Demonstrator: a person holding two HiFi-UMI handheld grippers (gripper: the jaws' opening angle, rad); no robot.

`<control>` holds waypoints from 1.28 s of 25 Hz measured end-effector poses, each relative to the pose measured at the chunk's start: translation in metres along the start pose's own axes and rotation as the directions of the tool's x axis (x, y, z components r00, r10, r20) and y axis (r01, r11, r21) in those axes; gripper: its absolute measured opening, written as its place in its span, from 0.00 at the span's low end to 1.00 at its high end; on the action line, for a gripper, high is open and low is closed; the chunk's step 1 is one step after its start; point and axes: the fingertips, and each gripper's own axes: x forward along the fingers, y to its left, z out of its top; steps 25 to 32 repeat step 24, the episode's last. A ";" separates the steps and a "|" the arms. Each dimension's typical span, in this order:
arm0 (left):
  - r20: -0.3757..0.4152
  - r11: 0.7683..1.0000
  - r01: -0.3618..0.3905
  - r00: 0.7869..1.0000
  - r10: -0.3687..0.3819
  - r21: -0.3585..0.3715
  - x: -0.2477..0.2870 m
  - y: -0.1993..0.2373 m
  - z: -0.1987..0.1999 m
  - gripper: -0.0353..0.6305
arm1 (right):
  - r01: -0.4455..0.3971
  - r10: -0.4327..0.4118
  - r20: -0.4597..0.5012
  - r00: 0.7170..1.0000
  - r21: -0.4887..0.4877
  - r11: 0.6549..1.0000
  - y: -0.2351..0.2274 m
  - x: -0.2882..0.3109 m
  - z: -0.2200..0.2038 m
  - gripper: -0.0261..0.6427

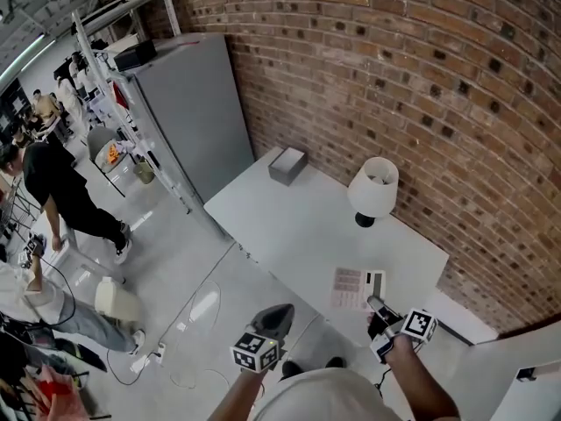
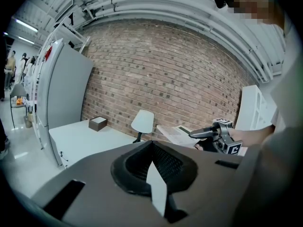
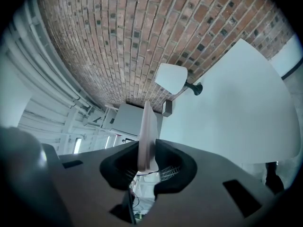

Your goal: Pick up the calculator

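The calculator [image 1: 356, 288], a flat pale slab with a dark display strip, is off the white table [image 1: 280, 222] above its near end. My right gripper [image 1: 374, 304] is shut on its near edge. In the right gripper view the calculator [image 3: 147, 129] stands edge-on between the jaws of the right gripper [image 3: 146, 151]. The left gripper view shows the same calculator [image 2: 176, 133] sticking out of the right gripper [image 2: 198, 134]. My left gripper [image 1: 277, 314] hangs beside the table's near edge, left of the calculator. Its jaws meet at the tips in the left gripper view [image 2: 151, 161], and they hold nothing.
A white lamp [image 1: 372, 189] and a small grey box [image 1: 287, 165] stand on the table along the brick wall. A tall grey cabinet [image 1: 188, 103] is left of the table. Several people [image 1: 61, 191] are on the floor at the far left, with cables near my feet.
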 end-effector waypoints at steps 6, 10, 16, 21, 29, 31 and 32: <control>0.009 1.000 0.005 1.000 -0.005 0.003 -0.001 0.003 0.004 0.07 | -0.023 0.023 0.002 1.000 -0.017 1.000 0.009 0.005 -0.002 0.17; 0.018 1.000 0.003 1.000 -0.003 0.000 -0.004 0.004 0.005 0.07 | -0.026 0.026 0.005 1.000 -0.006 1.000 0.012 0.007 -0.007 0.17; 0.022 1.000 -0.003 1.000 0.003 -0.003 -0.010 0.006 0.006 0.07 | -0.034 0.034 0.000 0.999 -0.010 0.999 0.015 0.007 -0.011 0.17; 0.023 1.000 -0.006 1.000 0.007 -0.009 -0.014 0.009 0.005 0.07 | -0.036 0.036 -0.006 0.999 -0.003 0.999 0.020 0.009 -0.019 0.17; 0.025 1.000 -0.006 1.000 0.006 -0.010 -0.017 0.009 0.004 0.07 | -0.030 0.030 -0.006 1.000 0.006 1.000 0.022 0.009 -0.023 0.17; 0.025 1.000 -0.006 1.000 0.006 -0.010 -0.017 0.009 0.004 0.07 | -0.030 0.030 -0.006 1.000 0.006 1.000 0.022 0.009 -0.023 0.17; 0.025 1.000 -0.006 1.000 0.006 -0.010 -0.017 0.009 0.004 0.07 | -0.030 0.030 -0.006 1.000 0.006 1.000 0.022 0.009 -0.023 0.17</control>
